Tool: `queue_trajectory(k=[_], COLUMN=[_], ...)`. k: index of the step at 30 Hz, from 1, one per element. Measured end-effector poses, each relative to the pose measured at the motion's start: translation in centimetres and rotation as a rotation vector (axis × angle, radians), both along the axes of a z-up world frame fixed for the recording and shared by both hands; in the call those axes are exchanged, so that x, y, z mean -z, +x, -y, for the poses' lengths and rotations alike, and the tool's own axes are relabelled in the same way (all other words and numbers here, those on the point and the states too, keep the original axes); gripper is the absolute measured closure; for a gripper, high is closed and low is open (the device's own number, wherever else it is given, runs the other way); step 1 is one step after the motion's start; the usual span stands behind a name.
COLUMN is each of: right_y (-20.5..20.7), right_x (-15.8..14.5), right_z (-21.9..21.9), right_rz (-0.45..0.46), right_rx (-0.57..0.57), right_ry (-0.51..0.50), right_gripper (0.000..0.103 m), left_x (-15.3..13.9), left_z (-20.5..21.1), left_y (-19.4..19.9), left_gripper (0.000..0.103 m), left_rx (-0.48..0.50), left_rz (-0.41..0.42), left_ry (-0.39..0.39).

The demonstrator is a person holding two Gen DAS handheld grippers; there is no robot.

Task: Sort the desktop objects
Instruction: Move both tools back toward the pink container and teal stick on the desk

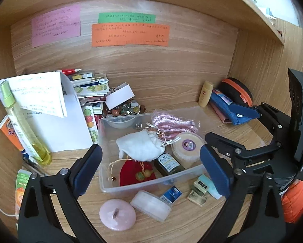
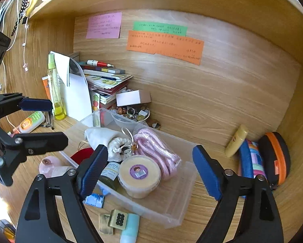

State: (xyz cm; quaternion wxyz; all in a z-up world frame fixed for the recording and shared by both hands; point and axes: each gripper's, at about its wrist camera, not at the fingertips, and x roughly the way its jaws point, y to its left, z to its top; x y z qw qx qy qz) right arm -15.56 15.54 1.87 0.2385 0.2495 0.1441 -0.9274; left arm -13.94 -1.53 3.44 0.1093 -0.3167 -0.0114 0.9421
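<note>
left tongs (image 1: 151, 168): wide apart, empty | right tongs (image 2: 149, 172): wide apart, empty | clear bin (image 1: 151, 184): on counter (image 1: 192, 222), long axis left-right in left view, between both tongs | contents: dark bottle (image 1: 168, 165) lying flat, cap toward back wall; round tub (image 1: 187, 147) upright

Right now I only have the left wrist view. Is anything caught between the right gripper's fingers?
Observer: No. The right gripper is open and its pads touch nothing; the round lidded tub sits in the clear bin below it.
Operator: What's left of the tall spray bottle?
Observer: White cables hang down the side wall there, outside your frame.
Operator: And beside the blue pouch?
Observer: A striped pouch stands between it and the orange-zipped case.
</note>
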Motion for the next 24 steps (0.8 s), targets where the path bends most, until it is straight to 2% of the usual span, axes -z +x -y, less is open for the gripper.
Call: queue_trajectory(k=[5, 11, 19, 24], right_y=[1.7, 3.6, 5.3, 5.6], right_x=[-0.3, -0.1, 1.7, 4.0], right_z=[-0.7, -1.5, -2.2, -2.6], right_rz=[-0.003, -0.002, 0.036, 0.095], right_rx=[0.009, 0.027, 0.045, 0.070], right_ry=[-0.018, -0.034, -0.019, 0.006], right_gripper=[0.012, 0.010, 0.009, 0.009], left_x=[-0.4, 0.1, 3.0, 5.9], left_z=[0.9, 2.5, 4.9, 6.4], left_y=[2.1, 4.4, 6.1, 6.4], left_gripper=[0.004, 0.002, 0.002, 0.002], left_rx=[-0.012, -0.047, -0.099, -0.124], left_rz=[-0.023, -0.037, 0.028, 0.094], left_ry=[0.014, 0.012, 0.013, 0.033])
